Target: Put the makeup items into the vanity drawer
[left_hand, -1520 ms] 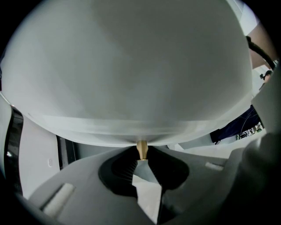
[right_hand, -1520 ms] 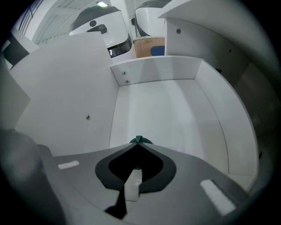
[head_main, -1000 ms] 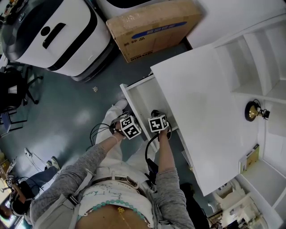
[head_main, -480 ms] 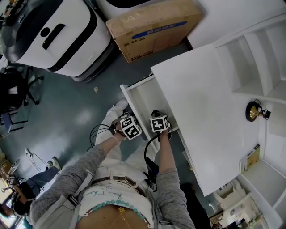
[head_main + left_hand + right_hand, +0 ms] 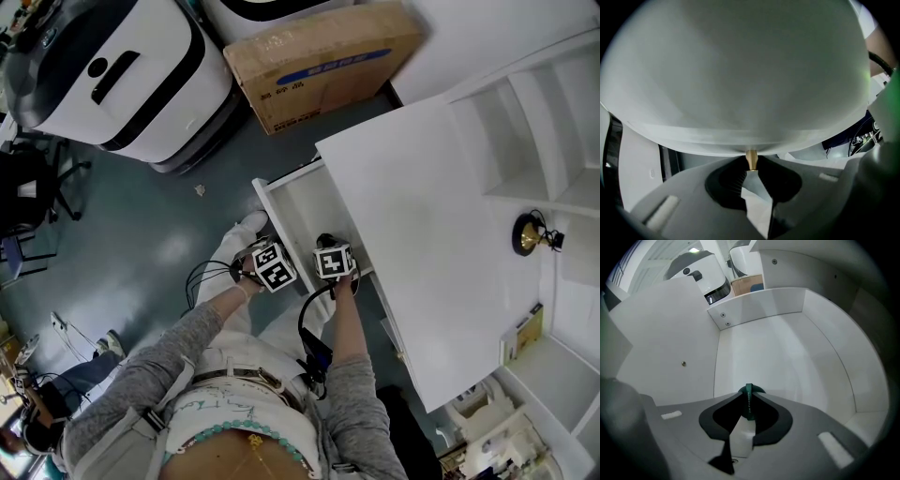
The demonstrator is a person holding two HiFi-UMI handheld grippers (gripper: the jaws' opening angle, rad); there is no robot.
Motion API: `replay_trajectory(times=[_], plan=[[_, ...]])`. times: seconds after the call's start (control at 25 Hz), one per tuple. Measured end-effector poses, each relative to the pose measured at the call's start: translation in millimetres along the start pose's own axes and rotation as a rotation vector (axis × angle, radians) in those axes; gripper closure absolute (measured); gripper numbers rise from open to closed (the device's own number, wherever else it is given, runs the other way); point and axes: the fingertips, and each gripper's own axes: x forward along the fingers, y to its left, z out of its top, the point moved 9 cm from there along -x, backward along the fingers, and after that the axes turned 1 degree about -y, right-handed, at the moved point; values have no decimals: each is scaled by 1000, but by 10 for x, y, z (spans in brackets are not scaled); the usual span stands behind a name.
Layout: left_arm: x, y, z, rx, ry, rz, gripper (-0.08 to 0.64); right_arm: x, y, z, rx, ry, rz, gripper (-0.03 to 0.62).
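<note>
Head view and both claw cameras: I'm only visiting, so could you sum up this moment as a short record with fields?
Setting: white vanity with its drawer pulled open, and a person standing over it
Left claw: shut on a small gold knob on a white panel
Right claw: points down into the drawer; its jaws have just been opening, with a slim dark green item between the tips and no gap visible
Nearby: cardboard box on the floor
</note>
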Motion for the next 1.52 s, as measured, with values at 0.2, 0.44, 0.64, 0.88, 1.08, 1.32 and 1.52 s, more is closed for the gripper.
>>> replay_trajectory(times=[0.2, 0.44, 0.64, 0.88, 1.08, 1.32, 1.52], plan=[[1, 9, 5, 3, 0, 6, 482, -16, -20, 19, 14, -34, -11, 499], [10, 18, 7, 8, 4, 6, 482, -47, -48, 28, 21, -56, -11, 494], [16, 14, 8, 15, 10, 6, 482, -95, -56, 33, 76, -97, 4, 492], [21, 29, 9, 19, 18, 5, 482, -193, -27, 95, 91, -114, 20, 483], [21, 9, 12, 24, 20, 6, 482, -252, -9, 72, 103, -130, 33, 479], [15, 5, 8, 30, 21, 10, 482, -349, 0, 48, 120, -147, 33, 465], [15, 6, 7, 28, 22, 12, 482, -447, 33, 39, 110, -168, 42, 465]])
